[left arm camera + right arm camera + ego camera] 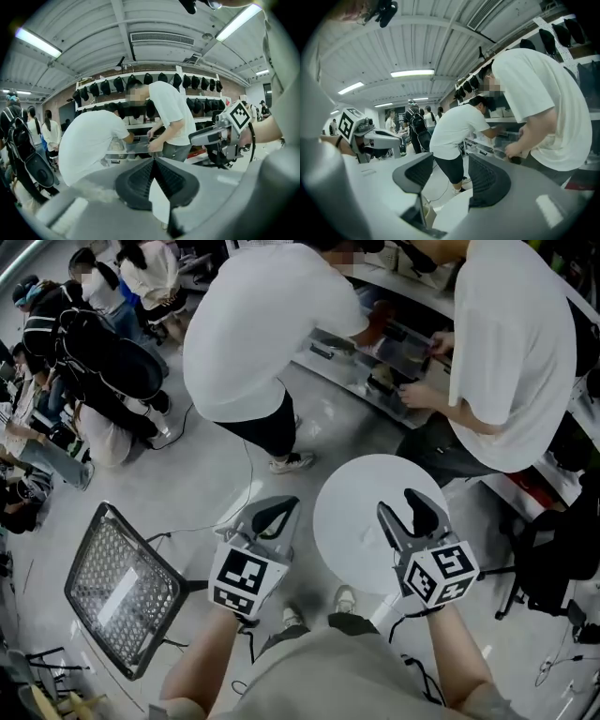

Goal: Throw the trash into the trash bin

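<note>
While both hand-held grippers hang at the round white surface (361, 486), the black mesh bin (105, 563) stands on the floor off to the person's left.

The left hand-held gripper (286, 505) has its jaws brought together at the tips with nothing gripped, and it sits just beside the surface's left edge, above the floor. The right hand-held gripper (401, 507) has its jaws standing apart with nothing between them, over the right part of the surface. The bin lies below and to the left of the left hand-held gripper, near it but not touching, and well apart from the right one. Two people in white shirts (248, 334) bend forward beyond the surface.
</note>
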### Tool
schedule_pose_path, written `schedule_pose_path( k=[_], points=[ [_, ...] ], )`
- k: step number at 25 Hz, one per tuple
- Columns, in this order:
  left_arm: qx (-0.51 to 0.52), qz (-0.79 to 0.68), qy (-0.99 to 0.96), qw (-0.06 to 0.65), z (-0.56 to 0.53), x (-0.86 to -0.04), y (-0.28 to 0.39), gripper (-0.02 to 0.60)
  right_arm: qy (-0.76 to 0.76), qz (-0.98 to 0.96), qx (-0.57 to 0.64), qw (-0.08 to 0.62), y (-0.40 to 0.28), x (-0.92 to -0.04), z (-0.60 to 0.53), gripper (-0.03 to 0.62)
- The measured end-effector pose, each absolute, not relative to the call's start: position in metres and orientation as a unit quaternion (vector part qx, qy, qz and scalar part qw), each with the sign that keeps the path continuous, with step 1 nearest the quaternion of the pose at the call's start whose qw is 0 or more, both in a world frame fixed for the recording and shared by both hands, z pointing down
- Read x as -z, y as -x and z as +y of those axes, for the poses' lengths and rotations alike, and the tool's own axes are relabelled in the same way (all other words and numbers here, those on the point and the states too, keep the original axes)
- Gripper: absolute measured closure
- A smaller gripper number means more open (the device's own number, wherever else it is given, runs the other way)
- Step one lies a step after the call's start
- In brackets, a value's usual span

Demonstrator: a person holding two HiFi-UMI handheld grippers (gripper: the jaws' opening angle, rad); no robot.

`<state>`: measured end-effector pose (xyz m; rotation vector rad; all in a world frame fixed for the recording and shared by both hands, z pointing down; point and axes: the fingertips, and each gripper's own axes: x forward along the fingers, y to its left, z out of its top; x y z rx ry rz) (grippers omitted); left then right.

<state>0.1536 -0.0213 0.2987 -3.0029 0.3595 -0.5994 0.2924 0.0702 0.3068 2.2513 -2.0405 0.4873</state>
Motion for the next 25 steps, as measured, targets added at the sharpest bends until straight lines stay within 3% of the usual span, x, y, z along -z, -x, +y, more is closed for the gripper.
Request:
schedule_pose_path(
  k=[10,25],
  points=[
    [0.244,0.064,0.968,-0.001,-0.02,-0.374,-0.213,0.578,-0.732,-0.625,-0.266,0.053,-0.326,-0.425,0.072,0.335],
    [0.366,0.031,0.925,-0.097,0.004,-0.524,-0.222,0.58,-0.696,-0.576,-0.409,0.126,-0.319,-0.614,0.092,0.332]
  ],
)
